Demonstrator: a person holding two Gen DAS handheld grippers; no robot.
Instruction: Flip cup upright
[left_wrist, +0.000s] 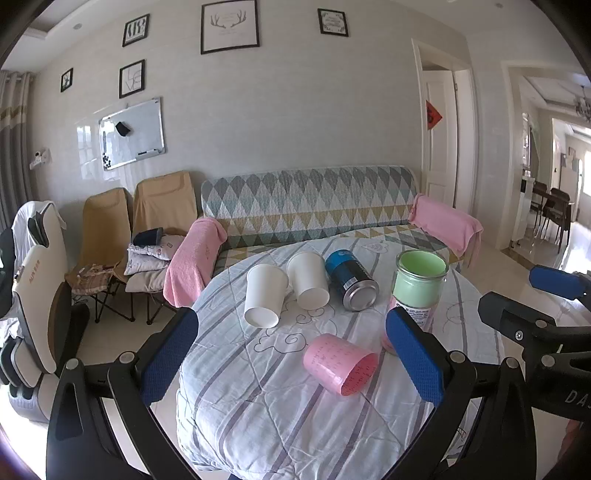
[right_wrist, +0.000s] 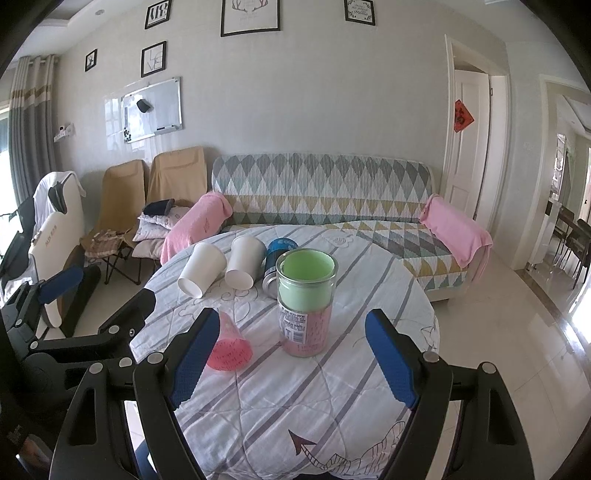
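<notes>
A pink cup (left_wrist: 340, 364) lies on its side on the round table (left_wrist: 258, 417), mouth toward me. It also shows in the right wrist view (right_wrist: 229, 347), partly hidden behind my right gripper's left finger. Two white cups (left_wrist: 264, 295) (left_wrist: 308, 280) and a blue can (left_wrist: 351, 280) lie on their sides further back. A glass jar (left_wrist: 417, 291) with a green and pink inside stands upright. My left gripper (left_wrist: 291, 354) is open, above the table, with the pink cup between its fingers. My right gripper (right_wrist: 291, 354) is open, facing the jar (right_wrist: 306, 295).
The table has a striped quilted cover (right_wrist: 295, 406). A patterned sofa (left_wrist: 314, 206) with pink towels stands behind it. Folding chairs (left_wrist: 110, 236) and an office chair (left_wrist: 37, 295) are at the left. Tiled floor and a doorway (right_wrist: 469, 147) lie to the right.
</notes>
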